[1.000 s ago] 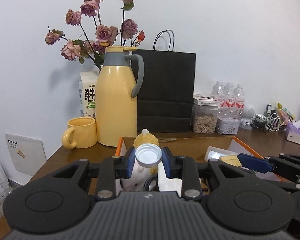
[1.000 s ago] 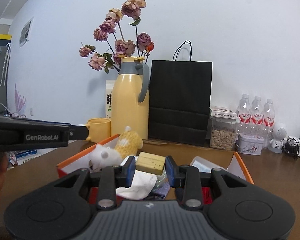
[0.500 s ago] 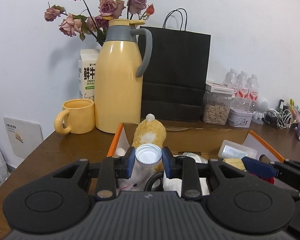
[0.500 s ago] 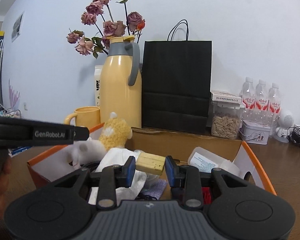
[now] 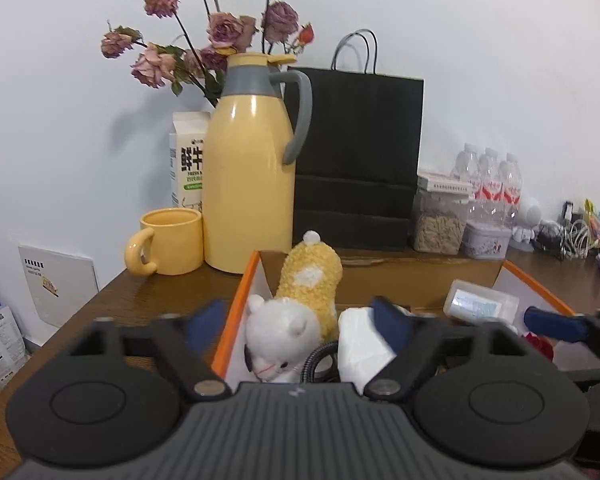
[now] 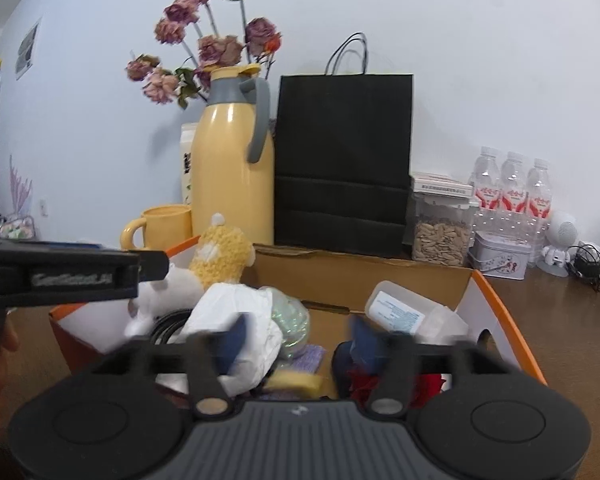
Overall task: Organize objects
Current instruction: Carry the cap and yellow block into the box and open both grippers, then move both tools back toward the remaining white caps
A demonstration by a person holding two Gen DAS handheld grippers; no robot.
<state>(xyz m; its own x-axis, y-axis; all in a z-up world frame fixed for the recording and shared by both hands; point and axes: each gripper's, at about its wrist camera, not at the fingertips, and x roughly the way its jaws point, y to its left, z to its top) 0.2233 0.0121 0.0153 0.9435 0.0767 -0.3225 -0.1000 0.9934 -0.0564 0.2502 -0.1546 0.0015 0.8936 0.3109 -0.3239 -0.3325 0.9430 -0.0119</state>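
Jaws just sprang apart on your left gripper (image 5: 296,320) and right gripper (image 6: 298,332), nothing clamped. Sponge (image 6: 296,380) lies below right fingers, inside box (image 6: 496,292) (toy (image 5: 296,308) between left fingers).

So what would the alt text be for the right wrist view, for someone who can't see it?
The right hand-held gripper hangs open over an orange-edged cardboard box crammed with a plush toy, crumpled white paper and a yellow block lying just beneath its jaws. Behind stand a yellow thermos, matching mug and black paper bag.
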